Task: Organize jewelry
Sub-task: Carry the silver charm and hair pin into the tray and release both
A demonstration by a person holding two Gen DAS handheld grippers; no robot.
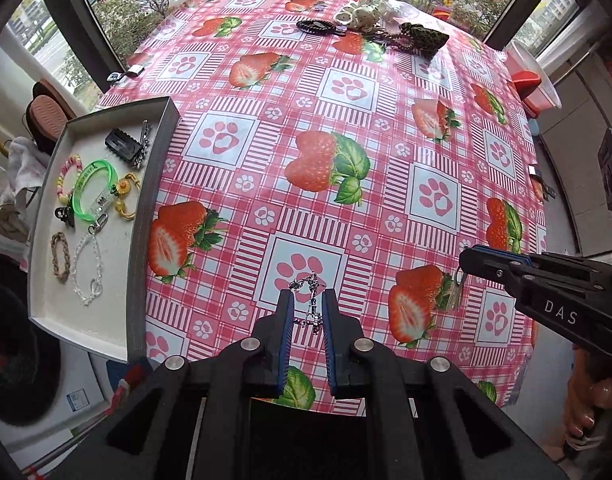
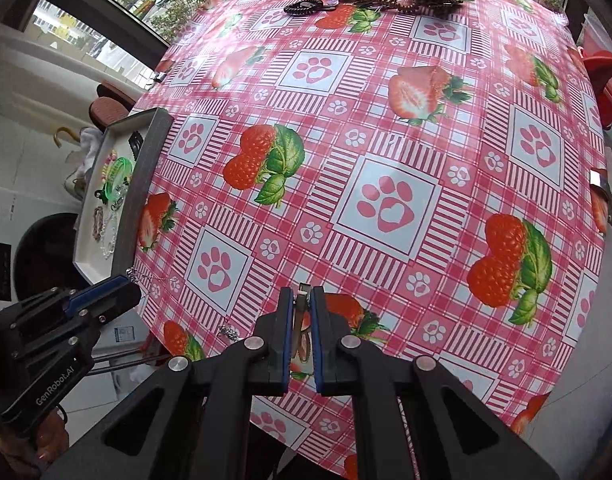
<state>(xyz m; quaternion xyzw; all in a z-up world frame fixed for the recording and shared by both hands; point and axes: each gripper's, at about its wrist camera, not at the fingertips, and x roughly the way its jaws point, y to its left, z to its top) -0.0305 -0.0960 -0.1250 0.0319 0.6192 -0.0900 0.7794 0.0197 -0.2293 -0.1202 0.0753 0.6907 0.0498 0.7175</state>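
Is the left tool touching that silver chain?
Touching. In the left wrist view the silver chain sits pinched between the left tool's blue pads, draped across both.

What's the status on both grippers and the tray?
Left gripper shut on silver chain. Right gripper shut on clip. Tray left, path clear.

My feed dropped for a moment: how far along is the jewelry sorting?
Partly done. Done: the tray holds the green bangle and other pieces. In hand: the left tool grips a silver chain; the right tool grips a small clip. Left: the hair ties and scrunchies at the far edge.
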